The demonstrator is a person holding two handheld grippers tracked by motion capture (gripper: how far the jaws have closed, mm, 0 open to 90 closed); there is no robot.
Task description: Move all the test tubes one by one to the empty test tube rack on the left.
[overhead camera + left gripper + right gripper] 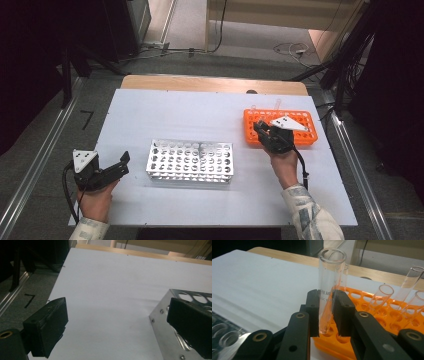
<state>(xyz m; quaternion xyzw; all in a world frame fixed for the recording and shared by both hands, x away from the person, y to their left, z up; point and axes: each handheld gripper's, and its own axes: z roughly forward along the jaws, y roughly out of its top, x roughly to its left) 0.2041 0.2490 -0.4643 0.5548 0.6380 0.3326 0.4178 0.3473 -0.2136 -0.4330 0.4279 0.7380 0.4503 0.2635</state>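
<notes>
At the left of the bench (150, 107), the left tool (124, 159) rests low with its jaws spread wide and nothing between them; in the left gripper view its far jaw stands just in front of the end wall of the metal rack (165, 322), without gripping it. That rack (190, 161) sits in the middle of the bench, a bright sheet-metal frame with rows of round holes, all empty as far as the high view tells.

Further right, the right tool (327, 312) is clenched on a glass test tube (329, 285), its pads pressing the tube's lower half while the rounded bottom seems to hang just inside or just above a hole of the orange rack (372, 322). The open mouth stands well clear above the jaws. Several more tubes (384, 297) lean in the holes beyond.

The tube is likely light, stiff and thin-walled: smooth glass that can slip through hard pads and crack under too firm a squeeze. The present hold, across the straight wall low on the tube, looks sound, though it leaves a long free end that may tilt. Probably a straight lift, upright, suits it, then a careful lowering into a hole of the metal rack, whose hard edges could chip it.
</notes>
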